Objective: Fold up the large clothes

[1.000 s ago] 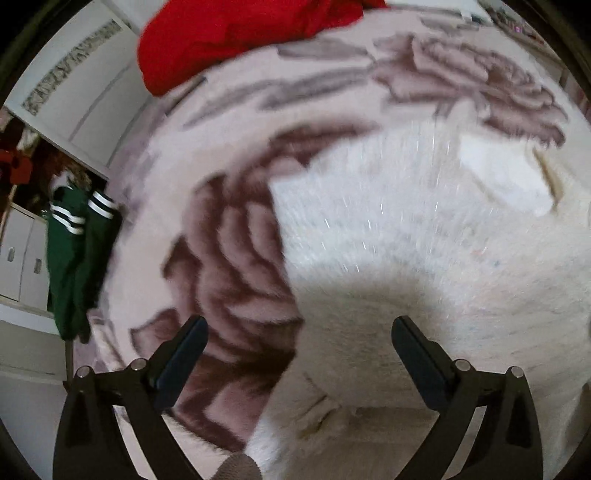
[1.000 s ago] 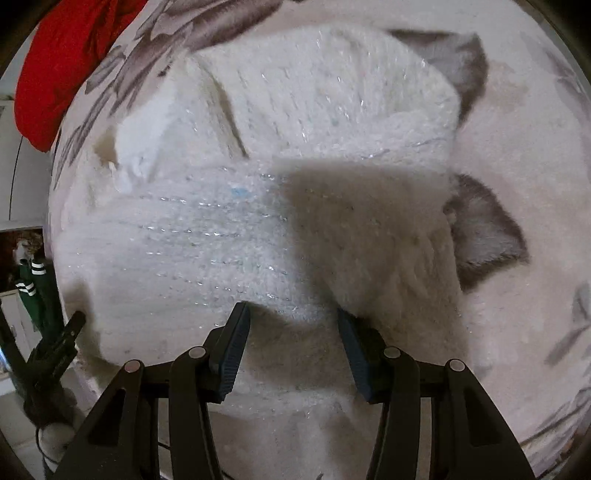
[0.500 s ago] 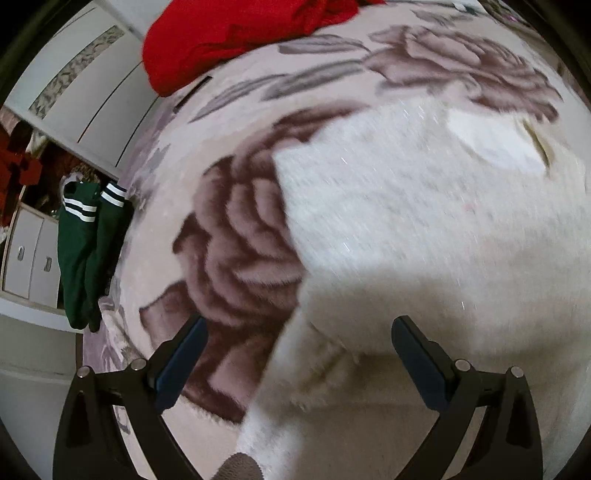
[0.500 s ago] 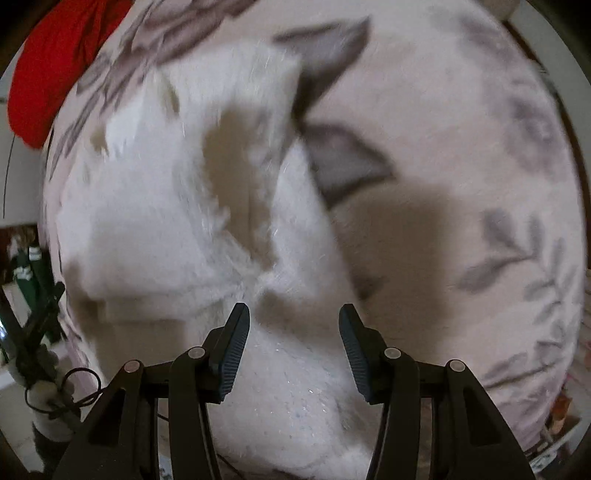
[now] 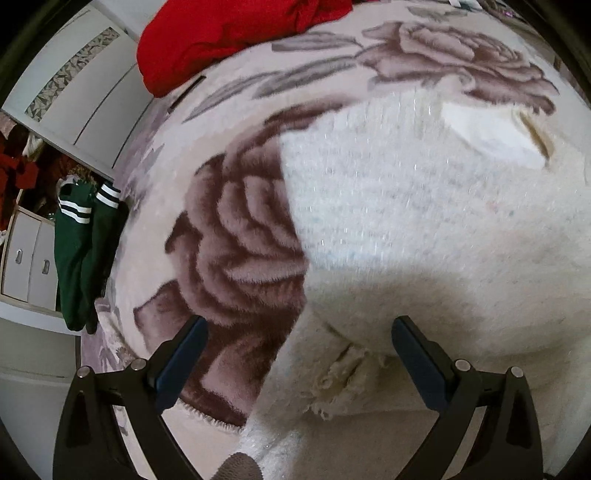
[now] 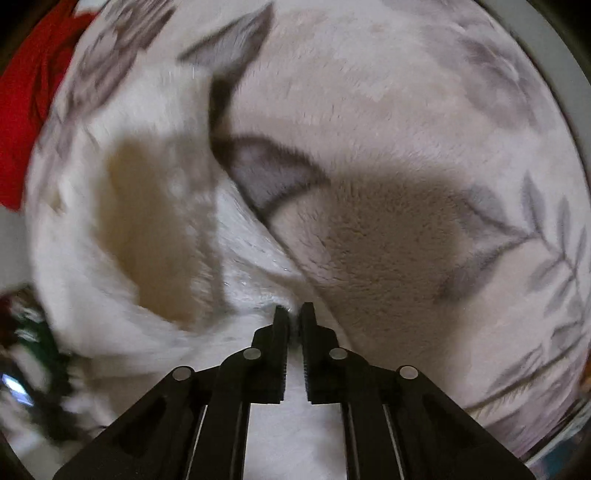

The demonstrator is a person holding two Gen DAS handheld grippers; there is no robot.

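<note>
A fluffy white sweater [image 5: 406, 221] lies spread on a rose-patterned blanket [image 5: 236, 236]. My left gripper [image 5: 300, 321] hangs open and wide over the sweater's lower left corner, where a frayed hem [image 5: 340, 384] shows between the fingers; nothing is gripped. In the right wrist view the sweater [image 6: 251, 258] is blurred and bunches toward my right gripper [image 6: 293, 308]. Its jaws are closing at the garment's right edge, with a pinch of white fabric between the tips. The blanket [image 6: 406, 110] lies bare to the right.
A red garment [image 5: 229, 33] sits at the blanket's far end, also the red garment [image 6: 18, 110] at the left rim. A green striped garment [image 5: 77, 251] hangs off the left side by a drawer cabinet [image 5: 26, 258]. White wardrobe doors [image 5: 85, 85] stand behind.
My right gripper swept right across the sweater to its right edge and its jaws closed from half open onto the fabric. The left gripper shifted slightly at first, then held still, open.
</note>
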